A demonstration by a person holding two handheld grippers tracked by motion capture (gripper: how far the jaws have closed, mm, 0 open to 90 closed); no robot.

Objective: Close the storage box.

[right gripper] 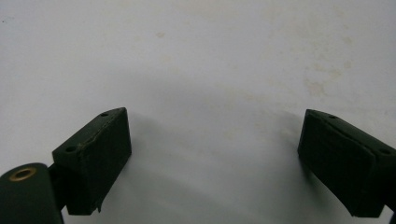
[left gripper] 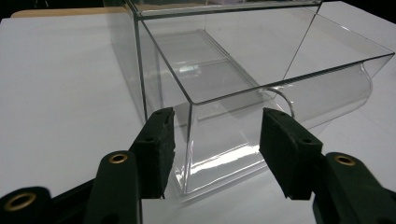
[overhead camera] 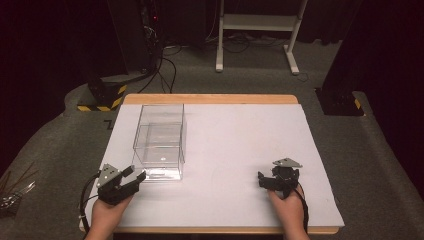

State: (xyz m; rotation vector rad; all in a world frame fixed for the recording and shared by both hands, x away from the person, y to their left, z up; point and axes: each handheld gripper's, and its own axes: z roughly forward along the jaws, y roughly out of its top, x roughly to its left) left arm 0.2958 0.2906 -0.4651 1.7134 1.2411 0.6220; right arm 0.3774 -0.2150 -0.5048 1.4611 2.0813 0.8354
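At the near end of the clear box: the work in hand is a grasp on it, judged to be in its approach stage.
Clear box (overhead camera: 160, 142): a transparent, open-topped plastic container, upright on the white sheet (overhead camera: 240, 150) that covers the counter (overhead camera: 210, 99); it appears to hold nothing.
Left gripper (overhead camera: 134, 176): just beside the box's near left corner, pointing toward it.
Left jaws: partly closed, with a gap remaining. In the left gripper view the box (left gripper: 243, 70) has its near vertical edge in line with that gap. Both pads stand apart from the plastic, so nothing is pinched.
Right gripper (overhead camera: 263, 181): well to the right of the box, low over the bare sheet.
Right jaws: spread wide, with plain white sheet (right gripper: 210, 70) between them and nothing held.
Done so far: by the look of it, the left gripper has been lined up with the box's near wall. The box does not appear lifted or tilted.
Left to do: by my judgement, advance the left jaws onto the near wall, close on it, then move or turn the box as required.
Concern: the thin, glossy wall may slip if it is caught at the corner rather than on a flat run.
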